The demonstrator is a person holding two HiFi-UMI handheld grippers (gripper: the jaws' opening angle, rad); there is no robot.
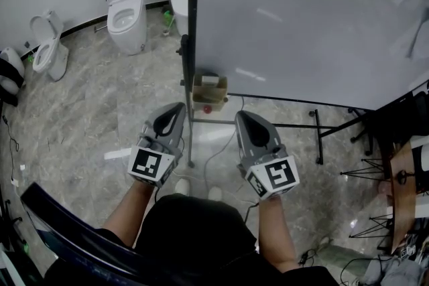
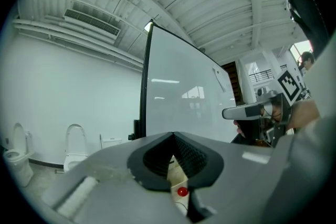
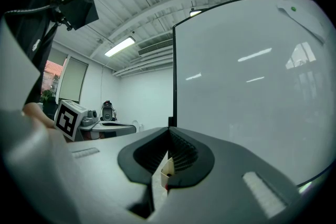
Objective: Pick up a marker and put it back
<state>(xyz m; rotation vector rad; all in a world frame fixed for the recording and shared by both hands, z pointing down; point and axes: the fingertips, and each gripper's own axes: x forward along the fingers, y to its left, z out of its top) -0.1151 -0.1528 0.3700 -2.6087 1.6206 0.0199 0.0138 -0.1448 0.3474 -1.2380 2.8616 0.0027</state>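
Observation:
A small beige box hangs at the lower left corner of the big whiteboard, with a round red thing just under it that may be a marker's end. My left gripper and right gripper are held side by side, level, pointing at that corner and short of it. Both are shut with nothing between the jaws. In the left gripper view the jaws meet, and the box and red thing show below them. The right gripper view shows its shut jaws and the box.
The whiteboard's dark frame post and stand legs lie ahead on the marble floor. Toilets stand at the back left. A wooden table and tripod-like legs crowd the right edge, and cables trail on the floor.

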